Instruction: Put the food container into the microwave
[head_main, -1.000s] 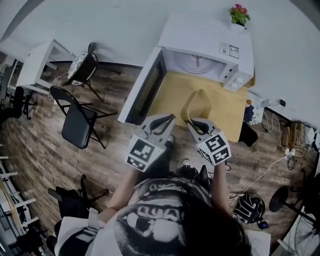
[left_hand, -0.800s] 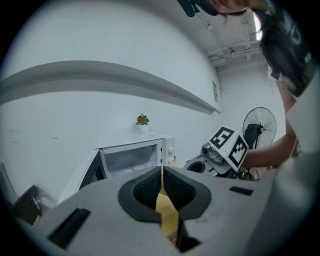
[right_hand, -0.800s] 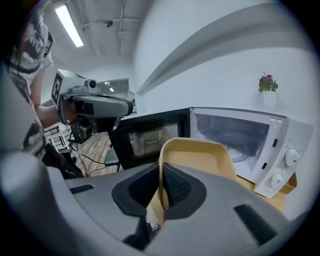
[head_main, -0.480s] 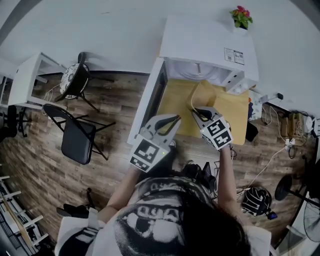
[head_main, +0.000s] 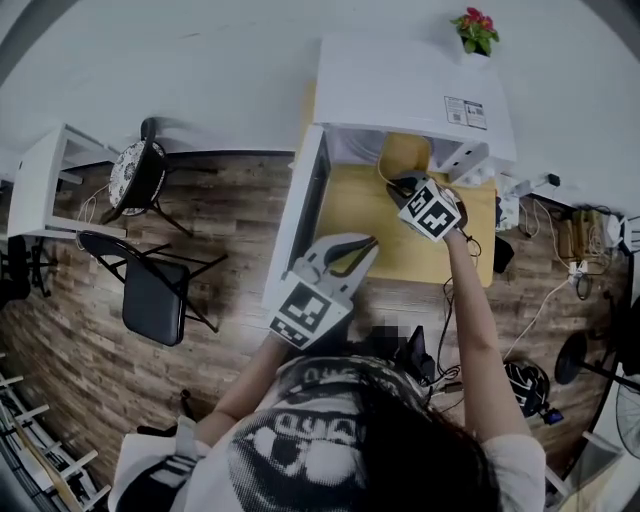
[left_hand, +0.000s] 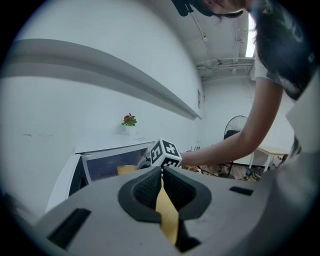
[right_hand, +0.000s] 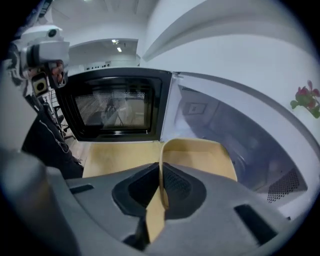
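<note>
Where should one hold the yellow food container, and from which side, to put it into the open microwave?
Grip the food container by the near end of its side wall, coming from the open front of the microwave, as the right gripper does. That wall is thin and upright, so it fits between the jaws; the door is swung left.

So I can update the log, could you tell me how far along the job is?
Done: the microwave has its door open. In hand: the right gripper is clamped on the food container's wall, holding it at its mouth, seemingly not set down. Remaining: place it inside, release, likely close the door. The left gripper hangs back, shut and empty.
</note>
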